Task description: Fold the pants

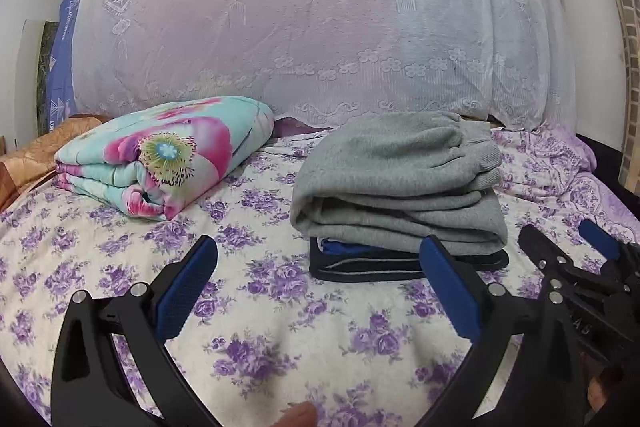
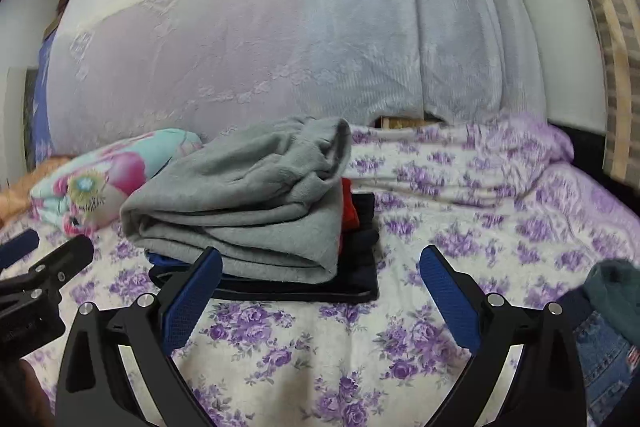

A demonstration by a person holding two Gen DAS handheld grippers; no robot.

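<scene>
The grey pants [image 1: 396, 183] lie folded atop the dark stack [image 2: 280, 283]; this fold looks done. My left gripper [image 1: 320, 283] and right gripper [image 2: 320, 291] hang released, empty, just before that stack. Next I'd likely reach for the jeans [image 2: 604, 359] right of it.

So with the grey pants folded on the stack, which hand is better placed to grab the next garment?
Right, probably. The denim garment lies beside the open right gripper, at its right edge. The open left gripper faces only the folded grey pants and the flowered bedsheet.
</scene>
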